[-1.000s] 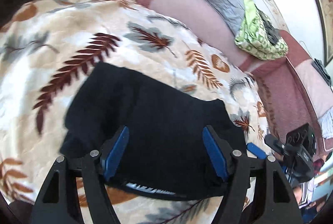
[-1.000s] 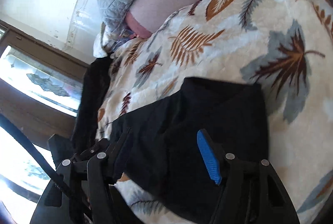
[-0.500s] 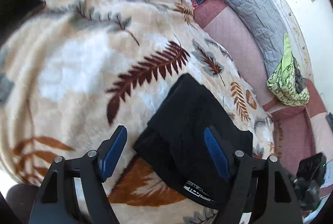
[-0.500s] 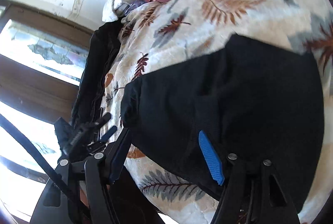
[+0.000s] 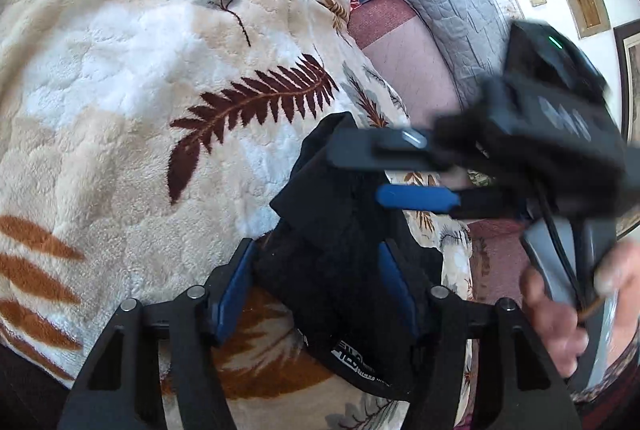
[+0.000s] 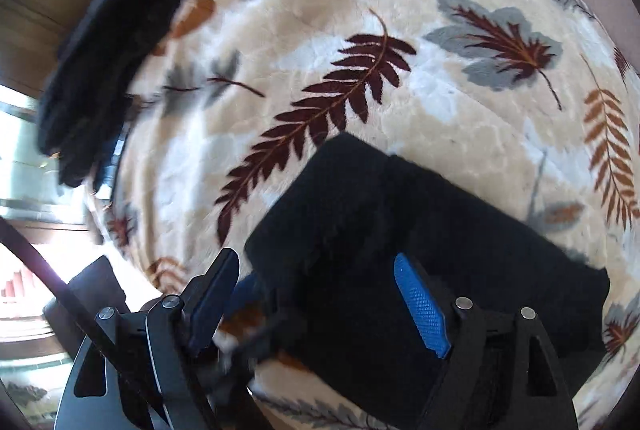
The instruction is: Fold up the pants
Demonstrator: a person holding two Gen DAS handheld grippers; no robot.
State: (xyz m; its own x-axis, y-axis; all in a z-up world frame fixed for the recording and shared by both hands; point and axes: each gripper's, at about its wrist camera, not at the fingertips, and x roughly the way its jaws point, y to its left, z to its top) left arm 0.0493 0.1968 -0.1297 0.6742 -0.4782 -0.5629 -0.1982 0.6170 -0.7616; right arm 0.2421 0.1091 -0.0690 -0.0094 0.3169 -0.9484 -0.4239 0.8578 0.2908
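The black pants (image 5: 340, 270) lie folded into a small thick bundle on a cream leaf-print blanket (image 5: 120, 90). A waistband label (image 5: 352, 358) faces me. My left gripper (image 5: 316, 286) is open, its blue pads either side of the bundle's near end. My right gripper (image 5: 360, 170) reaches in from the right over the bundle's far end, open, with a hand behind it. In the right wrist view the pants (image 6: 400, 238) lie between and beyond the open right gripper (image 6: 316, 290), and part of the left gripper (image 6: 244, 294) shows at its left finger.
A grey quilted pillow (image 5: 452, 6) and pink bedding (image 5: 404, 62) lie beyond the blanket. A dark garment (image 6: 112, 42) lies along the blanket's left edge by a bright window (image 6: 24, 190).
Both grippers have swung round and closed in on the bundle. The right gripper now reaches across the left wrist view, over the pants' far end. The bundle looks narrower.
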